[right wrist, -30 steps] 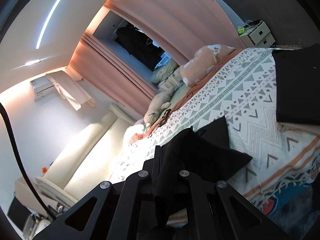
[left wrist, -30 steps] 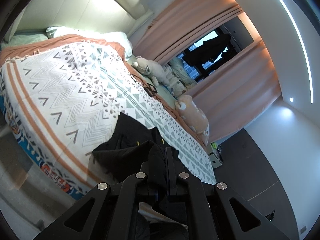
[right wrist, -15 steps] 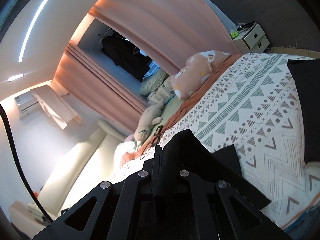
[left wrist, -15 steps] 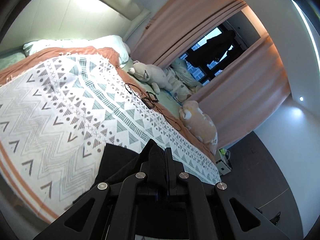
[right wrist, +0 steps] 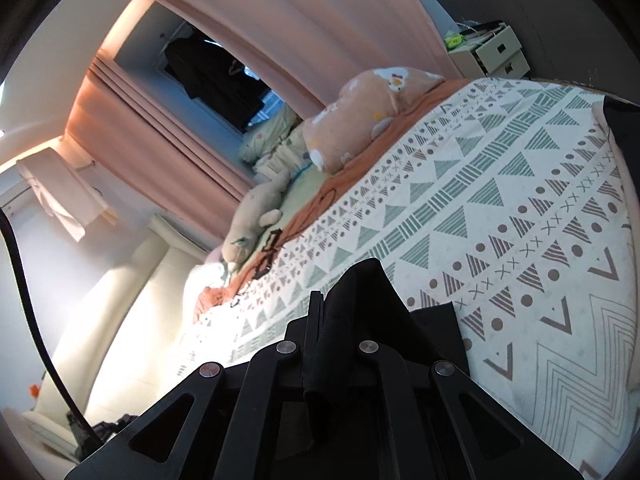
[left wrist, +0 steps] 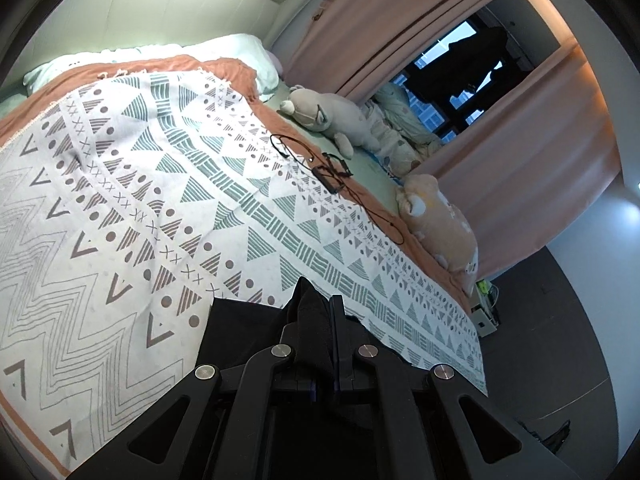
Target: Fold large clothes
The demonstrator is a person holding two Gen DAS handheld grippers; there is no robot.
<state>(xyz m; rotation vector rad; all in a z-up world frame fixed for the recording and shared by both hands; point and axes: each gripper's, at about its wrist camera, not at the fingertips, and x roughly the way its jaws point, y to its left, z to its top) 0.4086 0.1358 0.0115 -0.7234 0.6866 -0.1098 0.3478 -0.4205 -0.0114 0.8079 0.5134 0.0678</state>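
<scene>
Left tool: we see our left tool (left wrist: 320, 312) clamped tight on a bunched fold of the black garment (left wrist: 244, 332), its two fingers almost together with the cloth pinched between them.
Right tool: our right tool (right wrist: 332, 304) is likewise closed on a peak of the same black garment (right wrist: 376, 296), the cloth standing up in a ridge above the fingers.
Garment: in both views the black cloth hangs from the tools and spreads low over the near part of the bed; a flat dark panel shows beside each tool, lying on the blanket.
Bed: we look across a patterned blanket (left wrist: 160, 184) of white, green triangles and brown zigzags, with an orange cover (left wrist: 224, 68) at its far edge.
Far side: a grey plush toy (left wrist: 320, 112) and an orange plush toy (left wrist: 440, 228) lie along the bed's far edge, near the pink curtains (left wrist: 384, 20).
On the blanket: a black cable with a small device (left wrist: 328, 176) lies near the grey toy.
Beyond the bed: a pale drawer unit (right wrist: 496, 52) stands by the curtain.
</scene>
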